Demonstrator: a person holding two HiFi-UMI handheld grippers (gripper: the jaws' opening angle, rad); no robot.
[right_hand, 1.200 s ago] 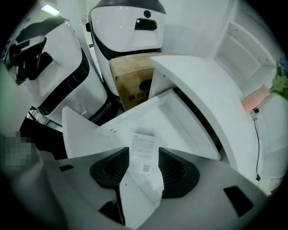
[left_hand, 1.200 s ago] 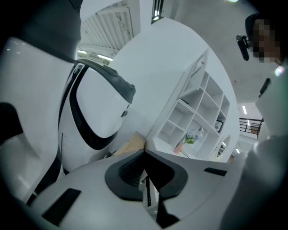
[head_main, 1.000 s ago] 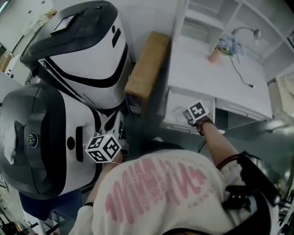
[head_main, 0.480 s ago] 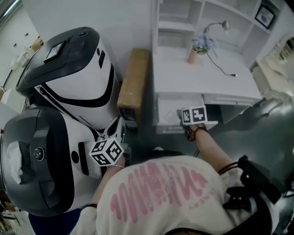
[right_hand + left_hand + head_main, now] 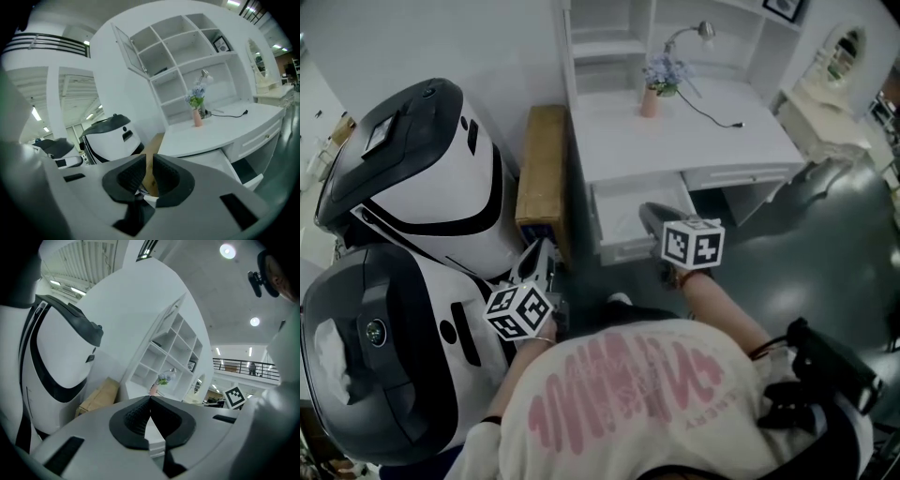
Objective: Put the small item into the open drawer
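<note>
Right claw (image 5: 149, 164), the nearer hand, is closing with nothing seen in its gap. It hangs over the drawer (image 5: 617, 214) front corner, drawer floor at its 10 o'clock. Small item not discernible (possibly inside). Left claw (image 5: 150, 400) pressed together, empty.

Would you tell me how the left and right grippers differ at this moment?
The left gripper is beside the white machines; the right gripper is by the open drawer. The left jaws meet at the tips; the right jaws show a narrow gap, closing, with nothing between them. Both carry a marker cube.
</note>
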